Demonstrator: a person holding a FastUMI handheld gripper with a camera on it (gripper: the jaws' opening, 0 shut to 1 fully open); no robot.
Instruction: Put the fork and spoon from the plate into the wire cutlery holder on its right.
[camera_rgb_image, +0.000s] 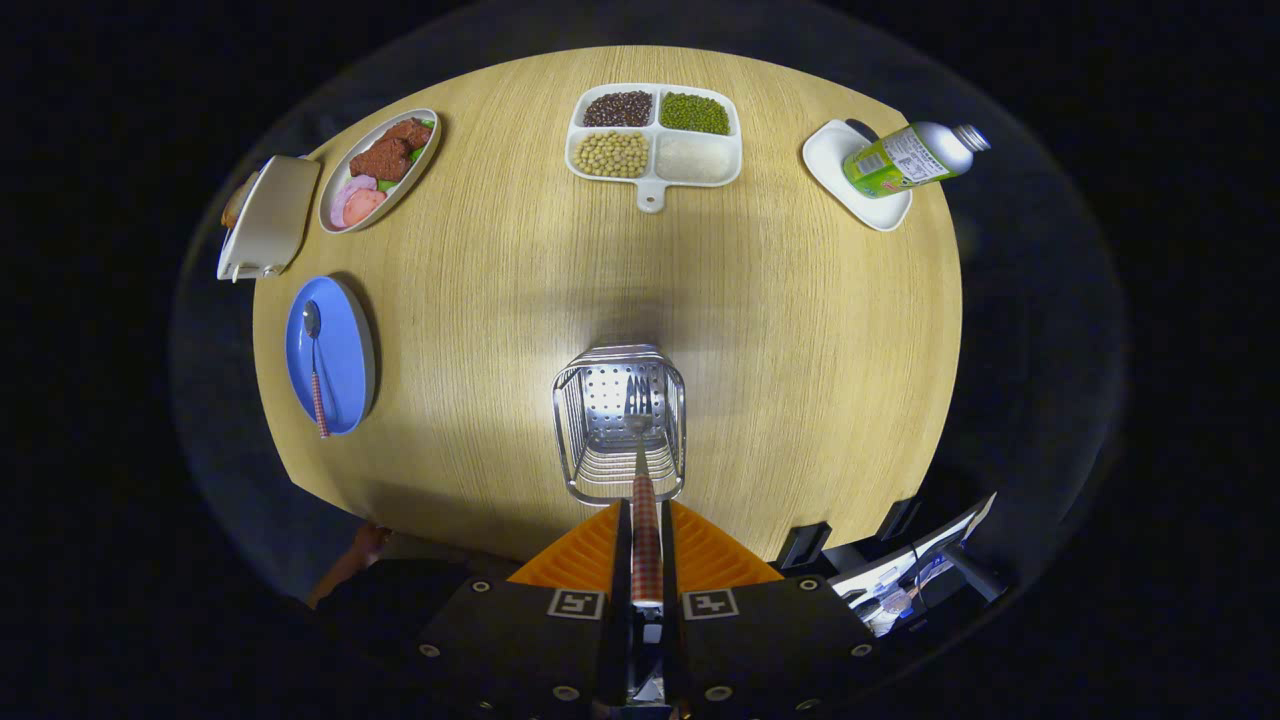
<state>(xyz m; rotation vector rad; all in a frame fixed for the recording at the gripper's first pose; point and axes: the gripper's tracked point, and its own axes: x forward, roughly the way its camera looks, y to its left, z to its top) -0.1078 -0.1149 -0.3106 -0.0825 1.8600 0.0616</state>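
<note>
In the gripper view, the gripper (646, 545) is closed narrowly on the fork (644, 470), both fingers (690, 550) pressing the checked handle so that the tines point straight ahead and down into the wire cutlery holder (620, 425). The holder stands just ahead of the fingertips on the round wooden table (800, 330), and the fork's head sits inside its open top, against the perforated far wall; whether the tines already touch the bottom I cannot tell, since the fisheye flattens depth there. The grip is taken far back on the handle, which seems sensible: it leaves the working end free to enter the basket without the fingers fouling the wire rim. The fork is lined up with the holder's middle, so opening the fingers should let it drop in. The spoon (315, 365) lies on the blue plate (345, 350), well off to the left of the fingers, bowl pointing away and handle nearer, so half the task is not yet done. Beyond the holder sits a white divided tray (655, 155) of beans and grains. Far left and beyond are an oval dish (335, 195) of food and a cream lidded container (268, 215); far right and beyond, a green bottle (905, 160) stands on a small white dish (830, 160).
</note>
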